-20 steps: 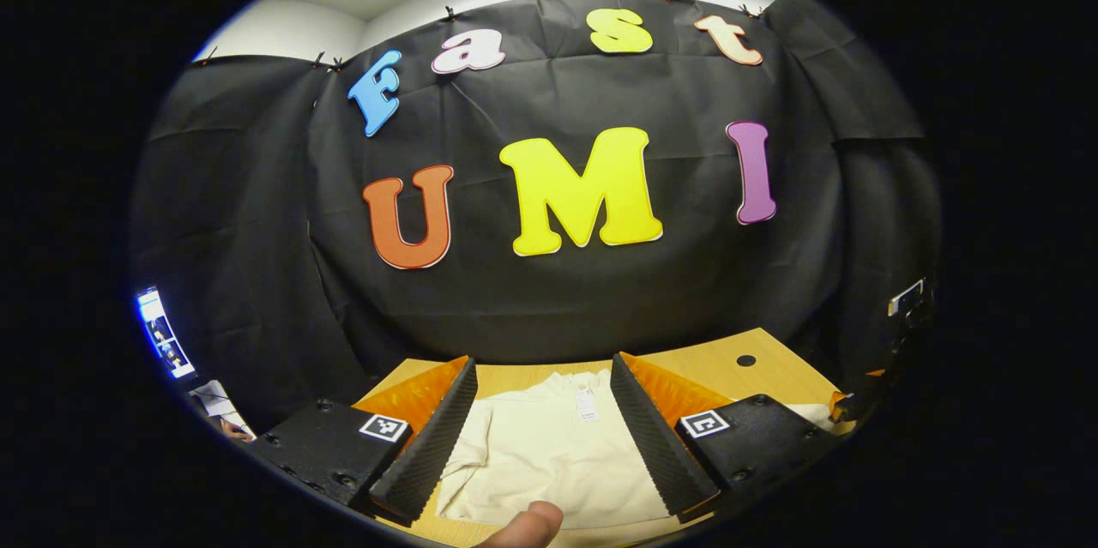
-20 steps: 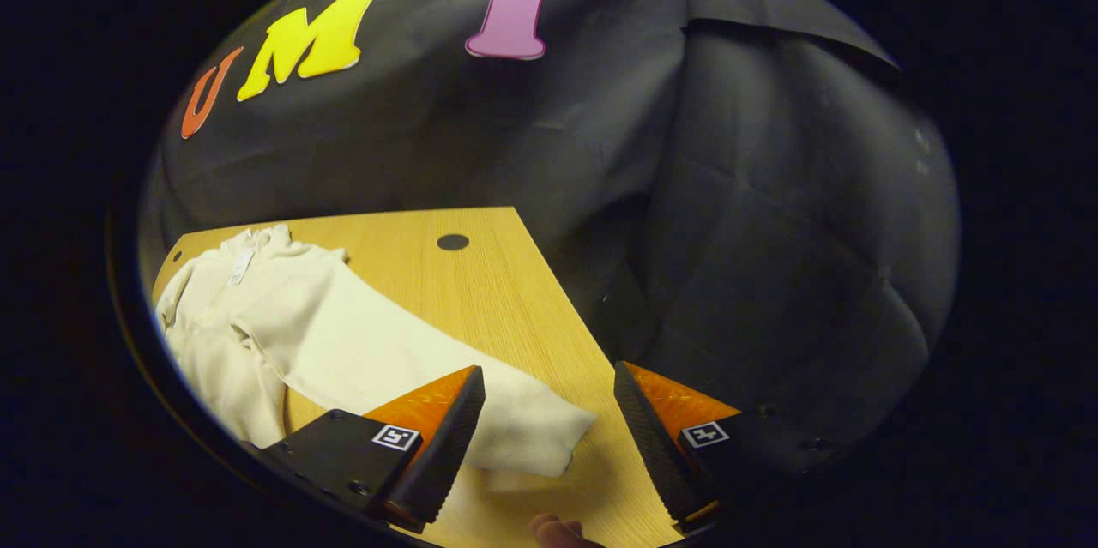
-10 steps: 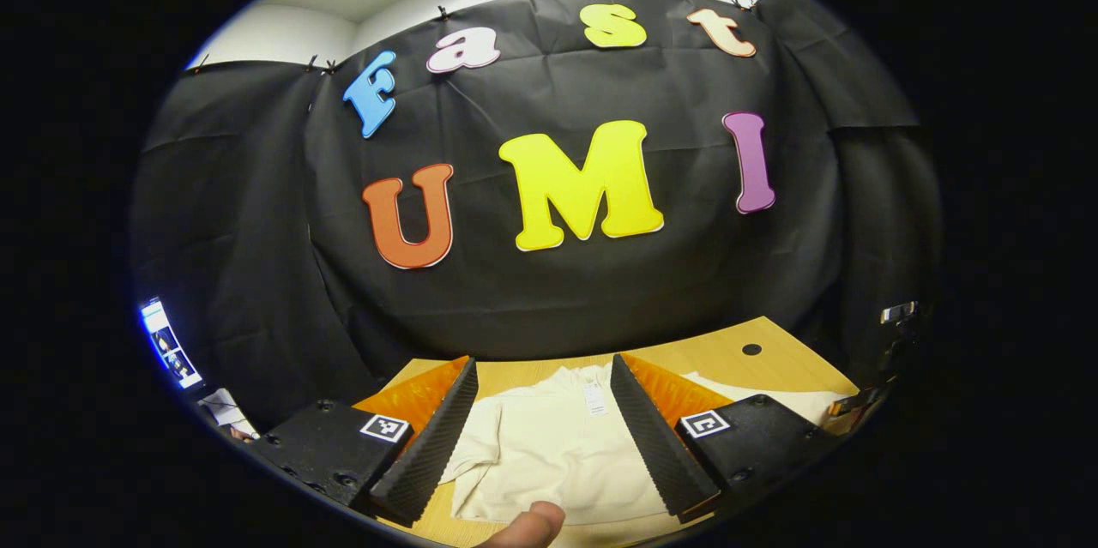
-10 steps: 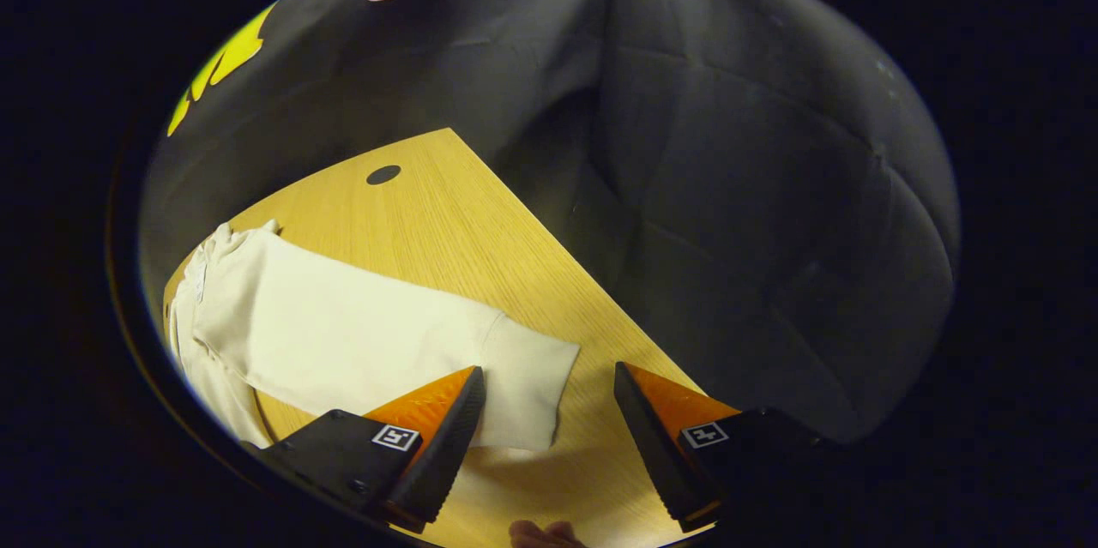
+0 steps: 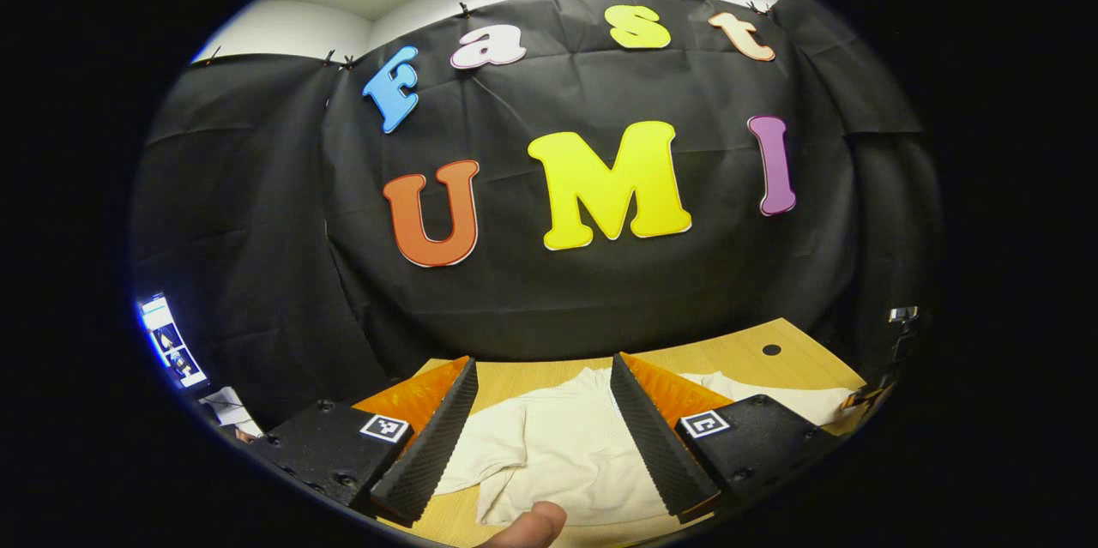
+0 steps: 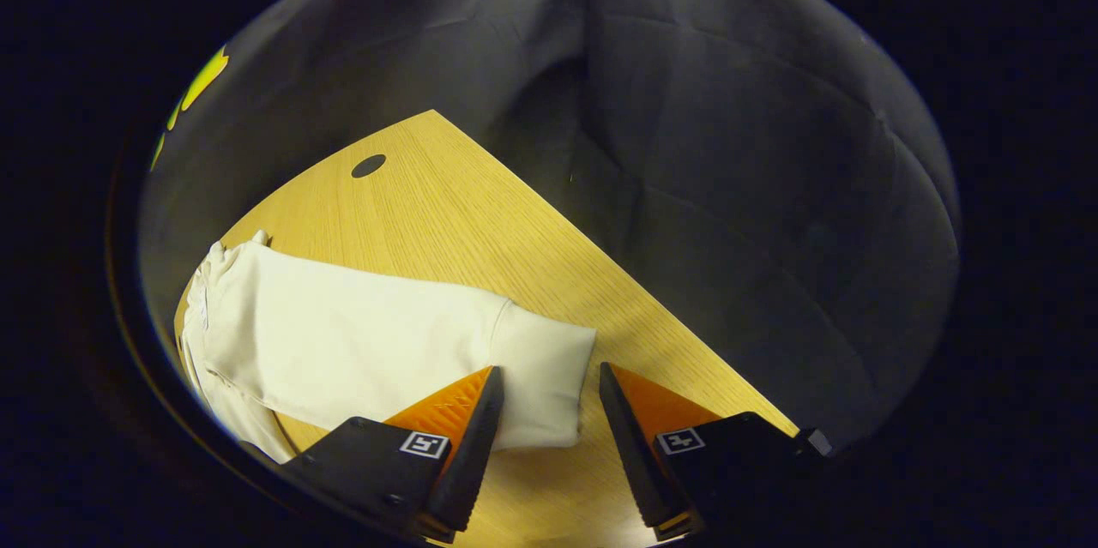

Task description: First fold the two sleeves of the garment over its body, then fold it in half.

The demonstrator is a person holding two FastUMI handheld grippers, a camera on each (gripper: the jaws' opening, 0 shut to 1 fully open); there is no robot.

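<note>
Cream long-sleeved cloth garment [image 5: 562, 454] lies flat on the light wooden table [image 6: 446, 213], its body spread just ahead of the left gripper [image 5: 542, 432]. That gripper hangs above the near part of the cloth with its two fingers wide apart and nothing between them but the view down onto the fabric; a thumb tip [image 5: 527, 525] shows at the bottom edge, under the gap. Beyond its right-hand finger, one sleeve [image 5: 772, 398] stretches away across the wood toward the table's far corner, where a small dark round hole [image 5: 771, 350] sits.

In the right gripper view the same sleeve [image 6: 360, 342] runs from the left side in toward the right gripper [image 6: 542, 428], and its cuff [image 6: 545, 385] ends just in front of the finger gap, slightly toward the left-hand finger. The fingers stand apart, narrower than the other pair, and neither presses on the cloth. Whether the tips touch the table I cannot tell. The round hole [image 6: 368, 165] lies far ahead and to the left of the claw.
</note>
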